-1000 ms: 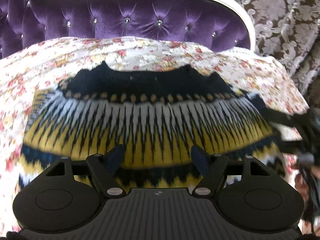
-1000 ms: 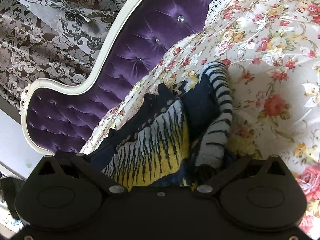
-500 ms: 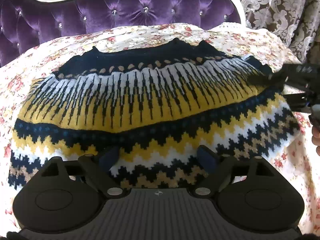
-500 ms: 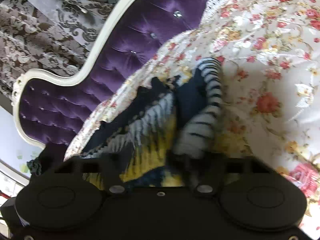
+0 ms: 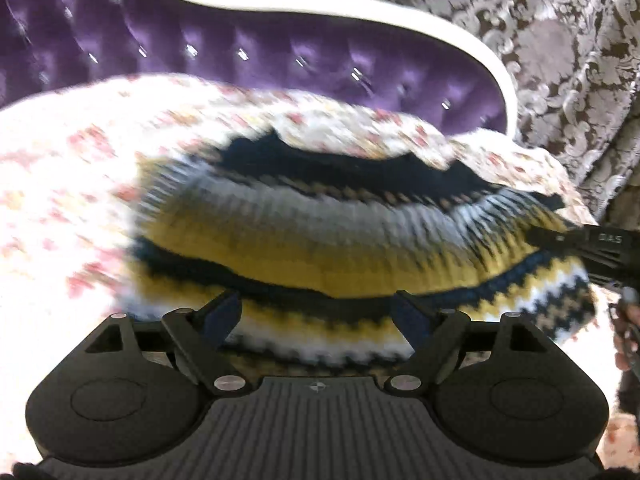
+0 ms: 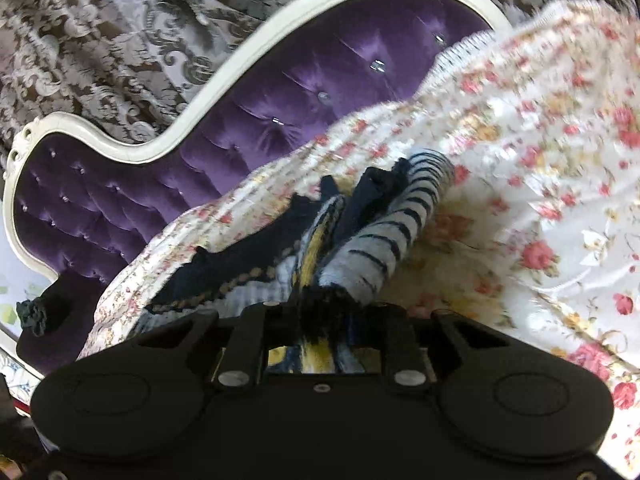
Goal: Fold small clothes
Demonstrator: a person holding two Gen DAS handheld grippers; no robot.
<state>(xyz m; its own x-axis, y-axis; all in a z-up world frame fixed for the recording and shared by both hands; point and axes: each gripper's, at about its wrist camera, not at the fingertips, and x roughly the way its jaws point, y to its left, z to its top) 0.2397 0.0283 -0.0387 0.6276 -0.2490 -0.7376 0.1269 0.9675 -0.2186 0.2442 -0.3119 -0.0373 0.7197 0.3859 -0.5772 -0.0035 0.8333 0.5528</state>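
A small knitted sweater (image 5: pixel 320 248) in navy, white and yellow zigzag bands lies on the floral bedspread (image 5: pixel 60 208). My left gripper (image 5: pixel 320 312) is open, its fingers spread over the sweater's near hem, holding nothing. My right gripper (image 6: pixel 324 312) is shut on the sweater's right edge (image 6: pixel 384 248), and bunched knit with a striped sleeve shows just ahead of its closed jaws. In the left wrist view the right gripper (image 5: pixel 592 248) reaches in from the right onto the sweater's side.
A purple tufted headboard (image 5: pixel 280 52) with a white frame stands behind the bed; it also shows in the right wrist view (image 6: pixel 280 92). A patterned curtain (image 5: pixel 560 40) hangs behind it. Floral bedspread (image 6: pixel 540 220) extends right of the sweater.
My right gripper has closed on the sweater's right edge. The left gripper has stayed open and swung sideways, blurring the view; the sweater now sits more to the right in it.
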